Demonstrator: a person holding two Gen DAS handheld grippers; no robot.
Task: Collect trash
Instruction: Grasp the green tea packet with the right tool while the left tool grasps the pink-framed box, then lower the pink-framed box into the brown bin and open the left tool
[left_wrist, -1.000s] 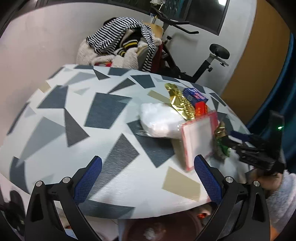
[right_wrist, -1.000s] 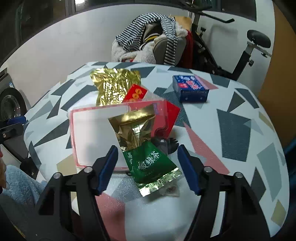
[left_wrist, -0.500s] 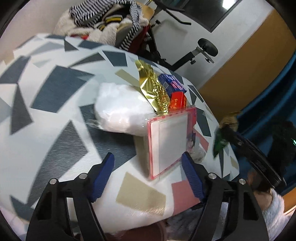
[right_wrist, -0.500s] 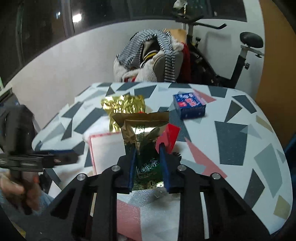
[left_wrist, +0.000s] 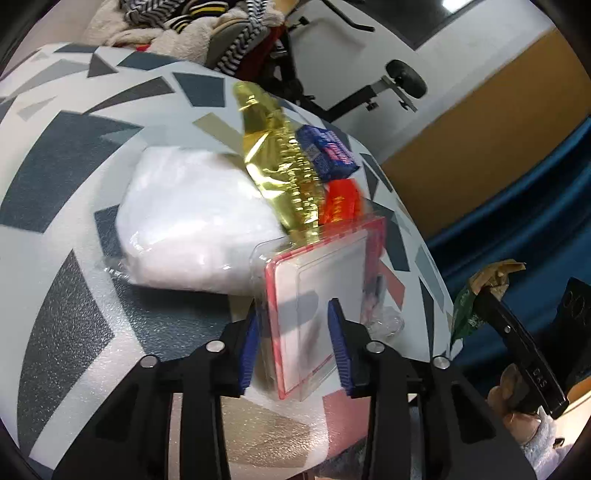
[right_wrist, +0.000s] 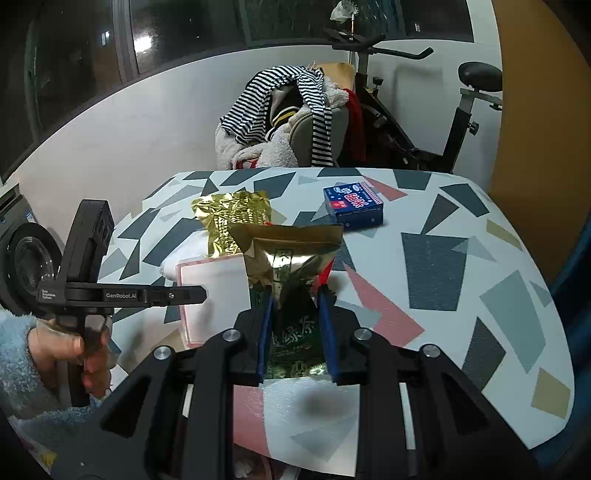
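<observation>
My left gripper (left_wrist: 295, 343) has its fingers on either side of a clear plastic tray with a red rim (left_wrist: 317, 295), narrowed around its near edge on the table. My right gripper (right_wrist: 293, 332) is shut on a green and gold tea packet (right_wrist: 291, 266) and holds it above the table; the packet also shows in the left wrist view (left_wrist: 476, 302). On the table lie a white foam bag (left_wrist: 192, 218), a gold foil bag (left_wrist: 277, 155), a red packet (left_wrist: 340, 199) and a blue box (right_wrist: 352, 206).
The round table (right_wrist: 443, 266) has a grey, pink and tan shard pattern. Behind it stand a chair piled with striped clothes (right_wrist: 291, 114) and an exercise bike (right_wrist: 443, 110). A small clear wrapper (left_wrist: 380, 321) lies right of the tray.
My left gripper moved forward to the red-rimmed tray and narrowed around it. My right gripper closed on the tea packet and lifted it off the table.
</observation>
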